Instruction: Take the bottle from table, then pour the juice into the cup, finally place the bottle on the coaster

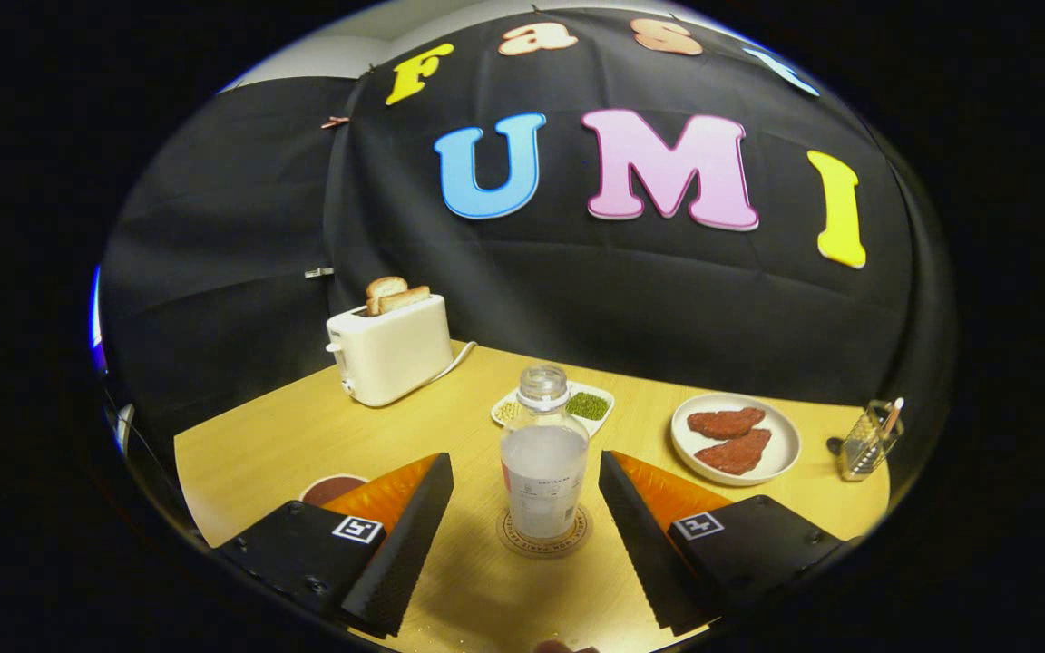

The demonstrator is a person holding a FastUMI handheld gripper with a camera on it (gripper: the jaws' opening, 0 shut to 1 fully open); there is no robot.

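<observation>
Two fingers of the gripper (525,508) stand spread wide, touching nothing. Between and just ahead of them, the clear plastic bottle (543,453) stands upright on the round cork coaster (543,537), apparently set down as required. The dark-filled cup (332,488) sits left.

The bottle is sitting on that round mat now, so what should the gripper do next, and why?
Probably back straight away from the bottle. It stands upright on the coaster, and the gripper is open, its fingers apart on either side and not touching it. The placing looks finished, so a straight retreat should avoid knocking it over.
</observation>
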